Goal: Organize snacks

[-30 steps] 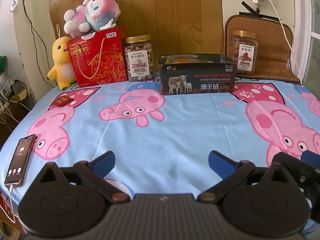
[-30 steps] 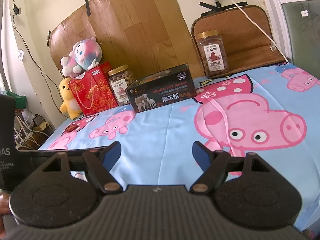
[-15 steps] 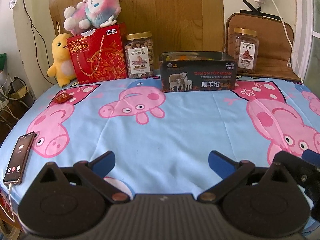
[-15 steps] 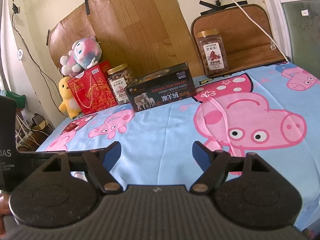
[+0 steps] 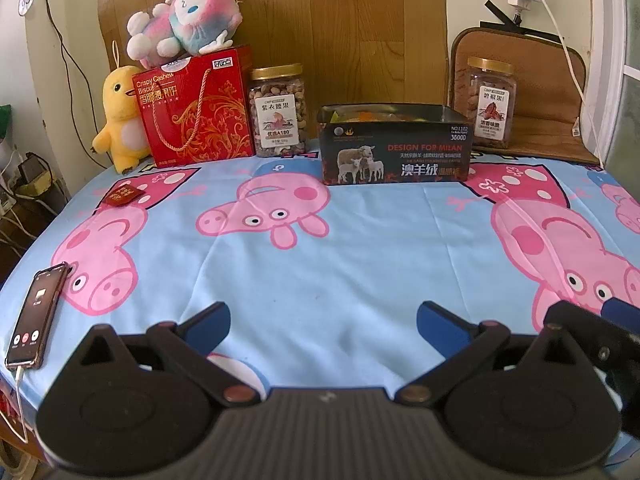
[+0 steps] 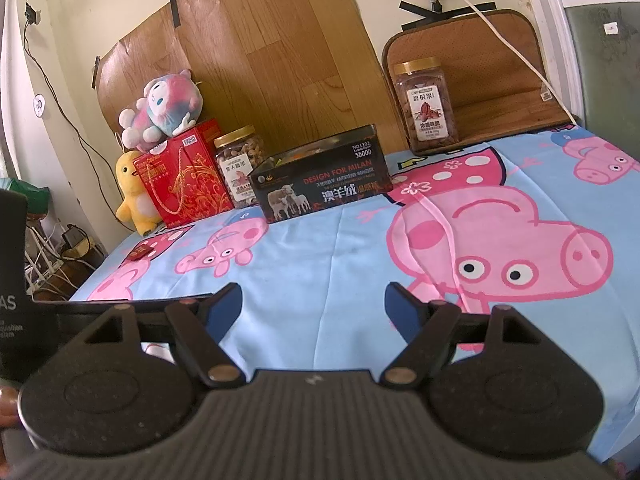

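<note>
Nothing has shifted in the last second: we keep both the left tongs (image 5: 322, 320) and right tongs (image 6: 313, 304) apart and empty, well short of the open dark tin box (image 5: 394, 148), the small red snack packet (image 5: 125, 195) unsorted far to its left.

the right gripper (image 6: 313, 305) hovers with blue-padded jaws apart over the light-blue cartoon-pig tablecloth (image 6: 344, 264), facing the dark open rectangular tin (image 6: 320, 190).
</note>
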The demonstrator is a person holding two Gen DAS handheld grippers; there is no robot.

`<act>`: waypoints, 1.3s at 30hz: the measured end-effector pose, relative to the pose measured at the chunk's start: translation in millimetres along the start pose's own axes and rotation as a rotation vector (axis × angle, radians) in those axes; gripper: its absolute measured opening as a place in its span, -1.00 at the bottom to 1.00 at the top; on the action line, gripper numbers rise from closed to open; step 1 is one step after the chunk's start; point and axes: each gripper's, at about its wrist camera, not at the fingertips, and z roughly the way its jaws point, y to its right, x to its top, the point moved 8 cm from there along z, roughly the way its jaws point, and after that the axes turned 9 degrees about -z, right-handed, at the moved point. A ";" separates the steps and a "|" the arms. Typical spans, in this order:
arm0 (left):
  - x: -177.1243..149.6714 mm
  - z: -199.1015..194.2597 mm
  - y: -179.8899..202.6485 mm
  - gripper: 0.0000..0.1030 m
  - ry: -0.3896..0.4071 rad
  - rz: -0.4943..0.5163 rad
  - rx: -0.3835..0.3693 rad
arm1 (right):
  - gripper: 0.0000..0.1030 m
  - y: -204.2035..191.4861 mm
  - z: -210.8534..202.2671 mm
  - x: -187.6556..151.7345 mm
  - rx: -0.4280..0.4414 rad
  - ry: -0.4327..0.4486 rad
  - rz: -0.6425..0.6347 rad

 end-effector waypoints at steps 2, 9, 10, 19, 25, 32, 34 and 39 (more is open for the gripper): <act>-1.3 -0.6 -4.1 1.00 0.011 -0.009 -0.009 | 0.56 1.4 1.2 0.1 -0.010 -0.002 -0.006; 4.7 13.9 -33.5 1.00 0.058 -0.043 0.028 | 0.56 12.8 25.2 -6.5 -0.058 -0.066 0.034; 7.8 15.6 -36.4 1.00 0.073 -0.043 0.034 | 0.56 13.2 29.7 -6.0 -0.066 -0.073 0.035; 27.3 45.8 -40.6 1.00 0.052 -0.045 -0.009 | 0.56 14.4 56.1 14.2 -0.084 -0.112 0.009; 39.2 48.8 -34.7 1.00 0.140 -0.003 0.039 | 0.56 25.0 64.8 23.4 -0.112 -0.113 0.008; 40.1 58.5 -23.0 1.00 0.097 0.014 -0.024 | 0.56 25.7 75.0 23.5 -0.108 -0.119 -0.004; 38.7 62.2 -21.2 1.00 0.080 0.013 -0.034 | 0.56 26.7 76.5 23.1 -0.104 -0.122 -0.002; 42.2 64.6 -21.6 1.00 0.089 0.008 -0.012 | 0.56 29.6 78.5 25.4 -0.113 -0.114 -0.003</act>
